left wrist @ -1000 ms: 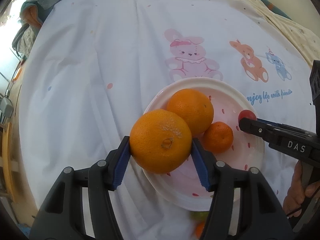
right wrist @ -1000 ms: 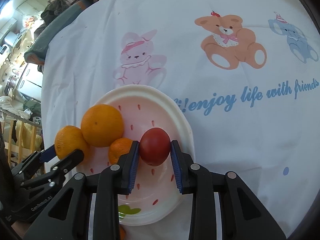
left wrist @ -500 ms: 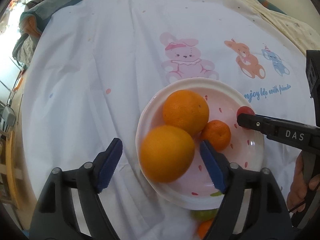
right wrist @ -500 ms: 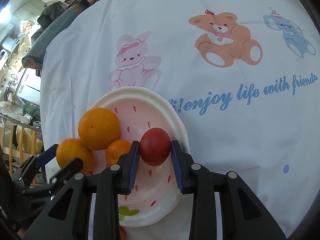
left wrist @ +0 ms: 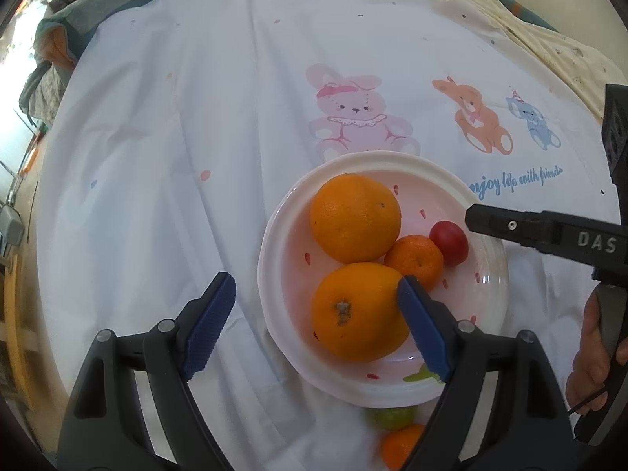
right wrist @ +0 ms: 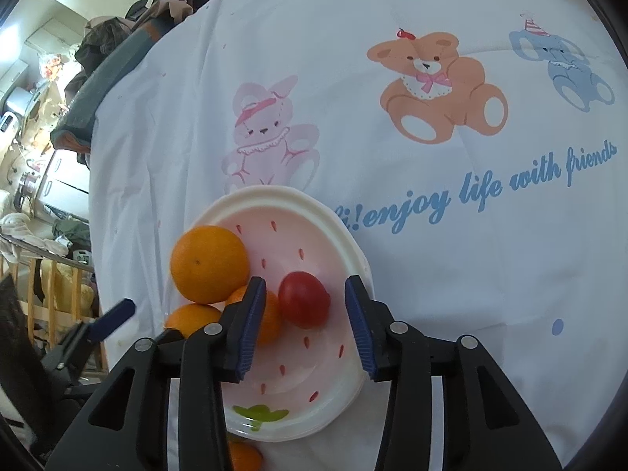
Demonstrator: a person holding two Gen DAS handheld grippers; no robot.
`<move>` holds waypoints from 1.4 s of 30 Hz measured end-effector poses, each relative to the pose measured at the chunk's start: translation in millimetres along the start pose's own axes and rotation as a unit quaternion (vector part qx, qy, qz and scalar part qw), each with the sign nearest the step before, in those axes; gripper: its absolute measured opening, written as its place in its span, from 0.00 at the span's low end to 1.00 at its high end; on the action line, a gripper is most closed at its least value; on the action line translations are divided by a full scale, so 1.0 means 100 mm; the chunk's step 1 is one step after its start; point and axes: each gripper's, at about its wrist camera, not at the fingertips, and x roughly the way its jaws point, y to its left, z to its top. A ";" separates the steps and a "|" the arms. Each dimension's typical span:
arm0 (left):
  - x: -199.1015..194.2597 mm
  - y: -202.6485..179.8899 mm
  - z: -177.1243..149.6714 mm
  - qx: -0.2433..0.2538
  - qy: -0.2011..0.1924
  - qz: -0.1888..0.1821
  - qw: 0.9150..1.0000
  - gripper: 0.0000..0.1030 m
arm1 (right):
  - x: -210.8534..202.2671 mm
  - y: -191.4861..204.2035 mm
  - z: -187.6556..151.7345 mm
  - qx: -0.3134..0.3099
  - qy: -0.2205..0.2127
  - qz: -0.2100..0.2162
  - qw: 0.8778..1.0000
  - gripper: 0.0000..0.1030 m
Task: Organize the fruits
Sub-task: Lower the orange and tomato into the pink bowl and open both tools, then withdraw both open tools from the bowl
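Observation:
A white strawberry-print plate (left wrist: 274, 235) (right wrist: 337, 231) holds two large oranges (left wrist: 355, 216) (left wrist: 359, 312), a small mandarin (left wrist: 414, 261) and a red fruit (left wrist: 449, 242) (right wrist: 304, 304). My left gripper (left wrist: 314, 324) is open; its right pad touches the near orange, its left pad is over the cloth. My right gripper (right wrist: 304, 329) is open around the red fruit, which rests on the plate.
A white cartoon-print tablecloth (left wrist: 196, 117) covers the table. A green fruit (left wrist: 392, 416) and a small orange fruit (left wrist: 400, 445) lie on the cloth by the plate's near rim. Clutter and clothes sit beyond the table's far-left edge (right wrist: 98, 39).
My left gripper opened, set the large orange on the plate and drew back. My right gripper opened and let go of the red fruit, which now lies on the plate.

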 end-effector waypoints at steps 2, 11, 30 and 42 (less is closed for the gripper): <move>-0.02 0.01 -0.01 0.000 -0.002 0.003 1.000 0.80 | -0.03 0.03 0.00 -0.002 -0.001 0.000 1.000 0.46; -0.10 0.09 -0.06 -0.011 -0.011 0.015 1.000 0.80 | -0.22 0.20 -0.06 -0.027 -0.014 -0.017 0.999 0.60; -1.03 0.18 -0.33 -0.017 -0.062 -0.003 0.998 0.80 | -1.07 0.38 -0.72 -0.052 -0.061 -0.034 0.996 0.62; -1.33 0.34 -0.70 -0.017 -0.077 0.001 0.997 0.80 | -1.34 0.39 -1.33 -0.038 -0.057 -0.017 0.998 0.65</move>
